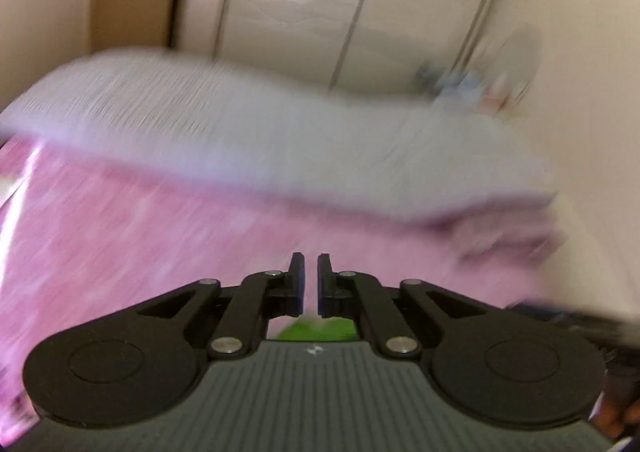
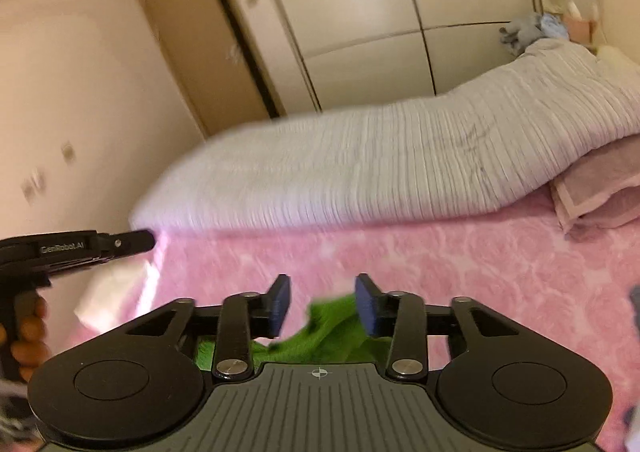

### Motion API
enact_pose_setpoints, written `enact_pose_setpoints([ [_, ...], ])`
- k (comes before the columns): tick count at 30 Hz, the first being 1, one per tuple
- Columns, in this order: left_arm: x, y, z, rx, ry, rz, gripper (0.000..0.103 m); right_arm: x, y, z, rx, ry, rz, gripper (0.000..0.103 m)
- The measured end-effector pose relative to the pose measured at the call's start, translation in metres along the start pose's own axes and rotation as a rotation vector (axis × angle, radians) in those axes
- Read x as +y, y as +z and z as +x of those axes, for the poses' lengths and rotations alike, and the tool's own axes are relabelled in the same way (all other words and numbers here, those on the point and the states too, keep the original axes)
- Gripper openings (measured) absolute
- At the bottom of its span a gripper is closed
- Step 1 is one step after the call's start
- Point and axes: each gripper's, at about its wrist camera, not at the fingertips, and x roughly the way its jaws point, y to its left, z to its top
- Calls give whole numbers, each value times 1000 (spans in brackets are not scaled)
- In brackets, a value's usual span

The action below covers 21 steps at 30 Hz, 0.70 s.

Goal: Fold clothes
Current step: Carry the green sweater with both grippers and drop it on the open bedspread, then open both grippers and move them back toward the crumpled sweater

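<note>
A: Left gripper (image 1: 311,280) is up over the pink bedspread (image 1: 120,252), and its fingers are pinched together with nothing between them. The whole view is smeared with blur.

B: Right gripper (image 2: 322,304) is a different story: jaws apart, blue pads (image 2: 280,304) clear of everything. The green garment (image 2: 332,328) lies on the pink cover (image 2: 460,272) just under and behind those fingers, crumpled, with no pad touching it.

A: A sliver of that green cloth (image 1: 316,330) shows in the left view too, low down behind the closed fingers.

B: From the right camera the left tool (image 2: 80,250) pokes in at the left edge, a hand (image 2: 28,336) wrapped round its handle, out by the bed's side.

A: Behind, a long grey ribbed quilt (image 2: 400,160) runs across the bed, with a folded pink blanket (image 2: 600,188) tucked under its right end.

B: Wardrobe doors (image 2: 360,12) and a tan door (image 2: 200,32) at the back. Something grey and blue sits in the far corner, too small to name.
</note>
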Motion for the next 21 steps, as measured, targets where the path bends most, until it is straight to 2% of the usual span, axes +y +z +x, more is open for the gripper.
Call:
enact_pose_setpoints([
  [2, 21, -25, 8, 99, 48, -8, 1, 17, -31, 9, 68, -61, -40, 45],
  [4, 42, -49, 11, 186, 86, -17, 1, 29, -65, 15, 155, -85, -63, 45],
  [7, 64, -82, 0, 257, 113, 3, 2, 39, -95, 14, 254, -84, -55, 45],
  [9, 65, -97, -9, 266, 117, 19, 2, 47, -113, 2, 291, -81, -34, 45],
  [11, 65, -112, -18, 274, 120, 35, 3, 55, -118, -2, 311, -84, -19, 45],
  [16, 56, -135, -37, 248, 140, 72, 11, 66, -117, -17, 267, -101, -28, 45],
  [21, 40, -153, -55, 215, 175, 105, 17, 74, -136, -44, 270, -98, -40, 45],
])
